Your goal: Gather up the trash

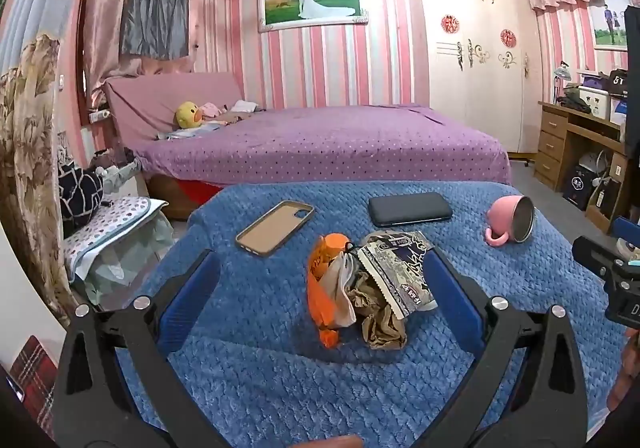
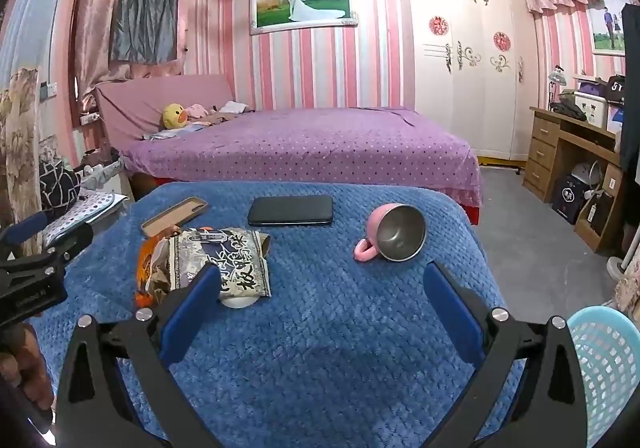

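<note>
Blue-padded, the left hand-held gripper (image 1: 320, 280) gapes wide around the trash pile (image 1: 360, 284) of crumpled wrappers on the blue-blanketed surface (image 1: 260, 360), gripping nothing. The right hand-held gripper (image 2: 322, 280) is equally wide and empty, with a pink mug (image 2: 394, 234) beyond and a pale blue basket (image 2: 608, 368) at right.

You can read little here. The blue-and-white snack wrapper (image 2: 224, 264) lying on the blue blanket carries large dark Chinese brush characters — too warped for you to make out with certainty. On the desk at the far right, a black bag (image 2: 616, 87) shows white marks that look like "5T" or "JT". The left gripper's black body (image 2: 30, 288) bears a small pale line of print — too blurred to read. The red round paper-cuts (image 2: 439, 25) on the wardrobe doors show a double-happiness-style sign.
</note>
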The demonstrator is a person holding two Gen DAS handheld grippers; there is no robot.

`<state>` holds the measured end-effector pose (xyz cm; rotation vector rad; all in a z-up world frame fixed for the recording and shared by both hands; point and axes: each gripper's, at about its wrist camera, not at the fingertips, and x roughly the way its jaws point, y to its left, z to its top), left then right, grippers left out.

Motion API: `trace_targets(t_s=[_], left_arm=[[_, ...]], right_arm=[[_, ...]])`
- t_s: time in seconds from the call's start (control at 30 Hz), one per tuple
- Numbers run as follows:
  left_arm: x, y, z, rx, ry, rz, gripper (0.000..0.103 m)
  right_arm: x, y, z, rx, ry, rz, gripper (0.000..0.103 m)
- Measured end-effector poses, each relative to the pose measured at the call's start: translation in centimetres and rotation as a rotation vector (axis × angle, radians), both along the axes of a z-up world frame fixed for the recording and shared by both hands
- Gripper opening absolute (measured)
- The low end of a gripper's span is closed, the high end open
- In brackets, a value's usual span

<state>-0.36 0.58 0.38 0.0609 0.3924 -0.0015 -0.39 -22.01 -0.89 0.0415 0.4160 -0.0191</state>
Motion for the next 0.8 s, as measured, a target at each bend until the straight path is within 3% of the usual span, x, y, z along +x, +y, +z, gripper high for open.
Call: trace_targets(t_s=[0.63, 0.8], left_arm=[[0.05, 0.31, -0.04, -0.052, 0.009, -0.018, 0.098], [0.16, 0.08, -0.23, -0.018, 0.014, -0.006, 0.098]], right_arm=[[-0.18, 0.05, -0.13, -0.002, 0.003, -0.004, 0.099], [-0.34, 0.21, 0.13, 0.006, -0.003, 0.009, 0.099]])
